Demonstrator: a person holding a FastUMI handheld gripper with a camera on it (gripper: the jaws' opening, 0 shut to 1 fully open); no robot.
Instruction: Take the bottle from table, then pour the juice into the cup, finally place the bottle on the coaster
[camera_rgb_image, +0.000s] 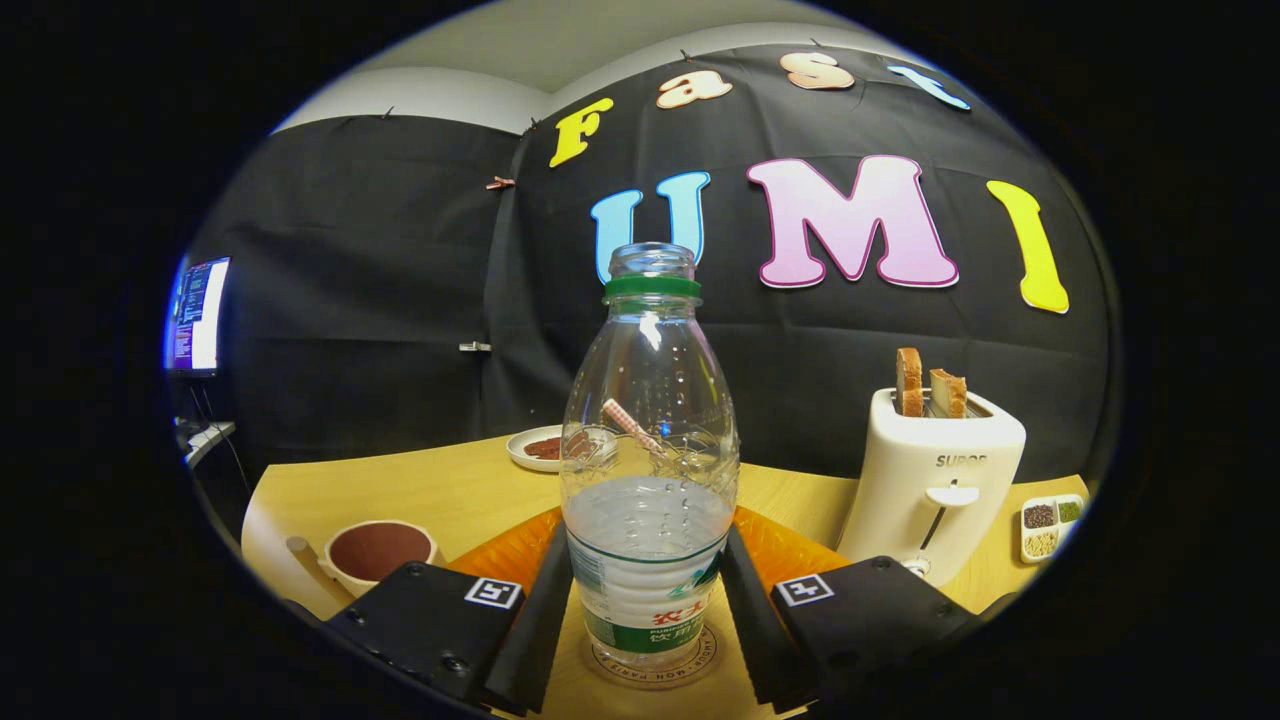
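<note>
The clear plastic bottle (648, 470), uncapped and part-filled, stands upright on a round printed coaster (655, 668) between the black gripper (648, 610) fingers, which flank its label; whether they press cannot be told. Judged step: final placement. Next: part fingers, withdraw without tipping.

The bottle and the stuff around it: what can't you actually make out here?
- Gripper view: whether the gripper fingers press the bottle or just flank it; their tips run out of sight.
- The coaster under the bottle, mostly covered by its base.
- The cup, partly hidden by the gripper body.
- The small tray beside the toaster: contents too small.
</note>
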